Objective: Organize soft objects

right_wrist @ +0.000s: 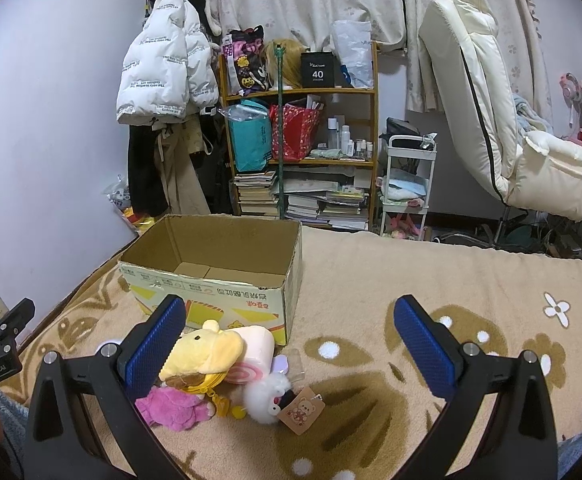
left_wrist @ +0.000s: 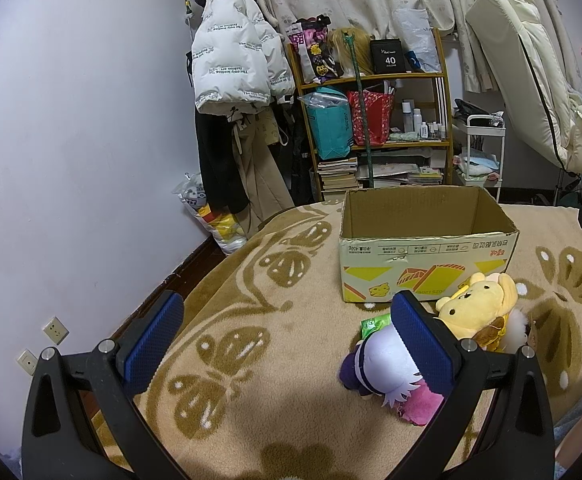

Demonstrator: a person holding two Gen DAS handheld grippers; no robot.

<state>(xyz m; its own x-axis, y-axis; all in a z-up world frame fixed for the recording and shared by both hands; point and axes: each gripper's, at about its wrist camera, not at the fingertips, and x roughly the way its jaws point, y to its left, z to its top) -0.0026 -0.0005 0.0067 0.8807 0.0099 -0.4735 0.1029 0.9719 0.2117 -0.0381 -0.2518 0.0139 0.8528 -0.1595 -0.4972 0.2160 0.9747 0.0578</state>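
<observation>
Both claws — left claw [left_wrist: 287,344] and right claw [right_wrist: 291,346] — hang wide and hold nothing above the plush toys [right_wrist: 207,364], which lie heaped on the bed blanket [right_wrist: 431,280] just before the bare cardboard box [right_wrist: 227,276] — likely their destination.

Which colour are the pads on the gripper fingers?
The pads are blue with a fine textured surface, best seen in the right wrist view.
</observation>
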